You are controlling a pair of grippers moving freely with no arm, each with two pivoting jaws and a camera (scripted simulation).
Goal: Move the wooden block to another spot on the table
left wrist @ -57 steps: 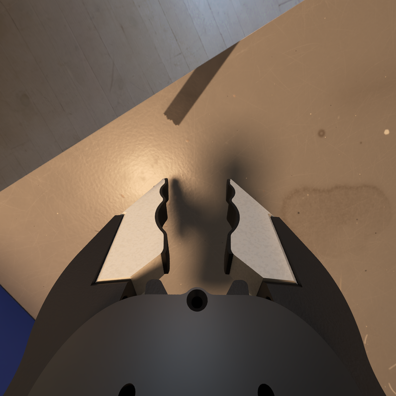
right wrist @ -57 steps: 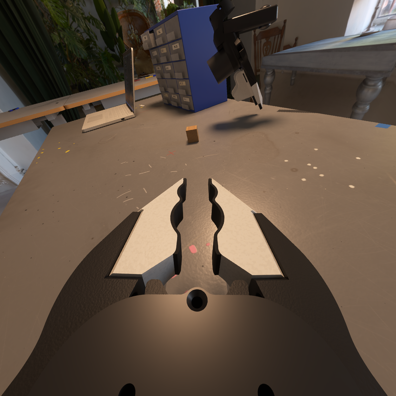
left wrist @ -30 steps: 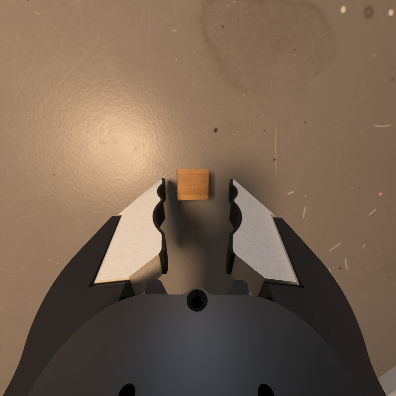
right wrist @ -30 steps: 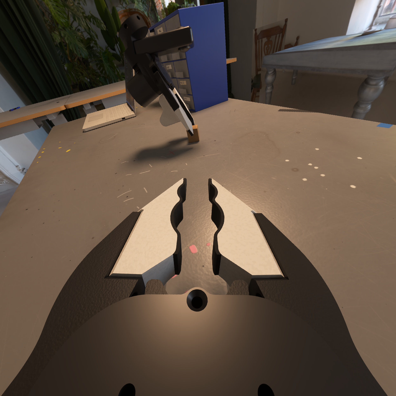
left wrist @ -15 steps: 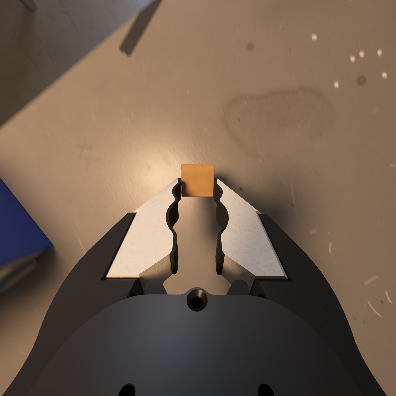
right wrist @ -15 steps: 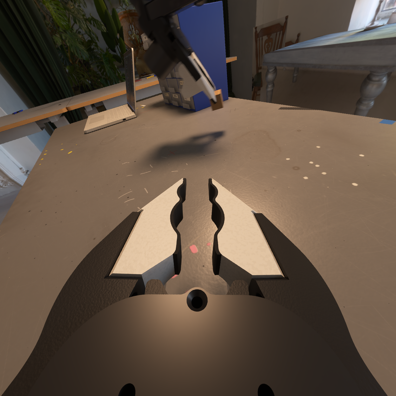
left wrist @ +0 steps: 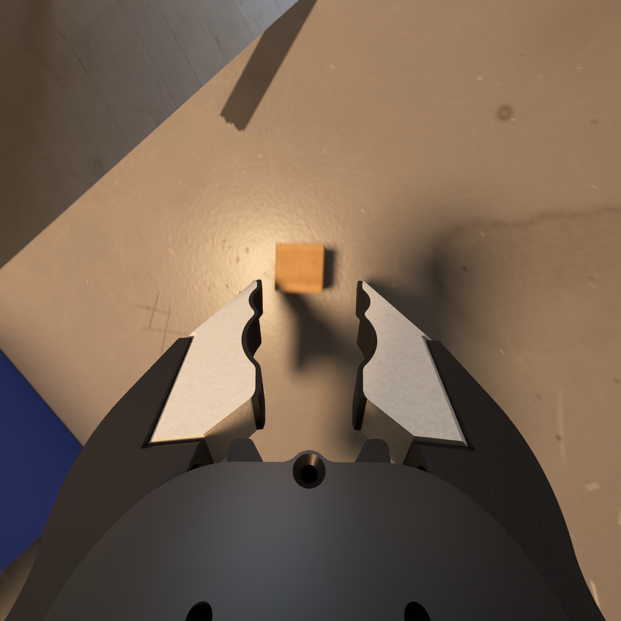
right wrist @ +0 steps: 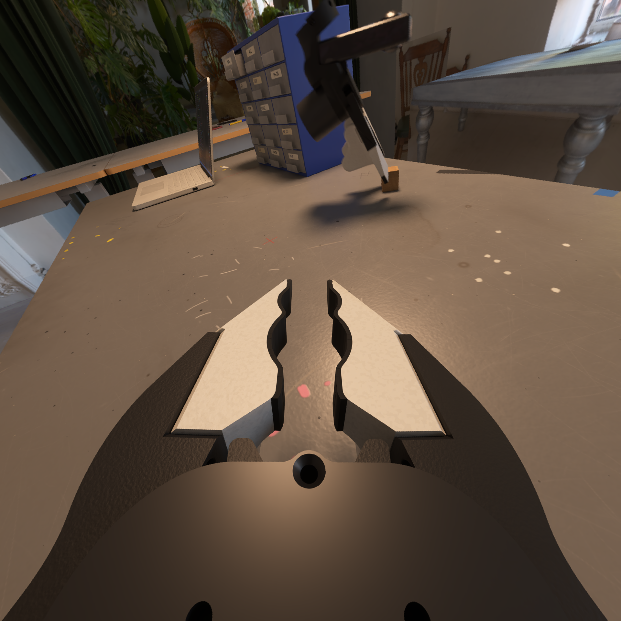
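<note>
My left gripper [left wrist: 308, 285] has its fingers spread wide with nothing between them, tilted down over the wooden block [left wrist: 299, 267], which stands on the table [left wrist: 437, 151] just past the fingertips, close to the far edge and not gripped. From the right wrist view one finger looks to be touching or nearly touching the block [right wrist: 390, 179]; I cannot tell which. My right gripper [right wrist: 309, 284] sits low over the near part of the table, its fingers a narrow gap apart and empty. I judge the placing done or nearly so; what is left for me is to lift the left gripper clear without knocking the block. The blue drawer cabinet [right wrist: 285, 100] stands nearby, drawers shut, so I cannot see their contents.
</note>
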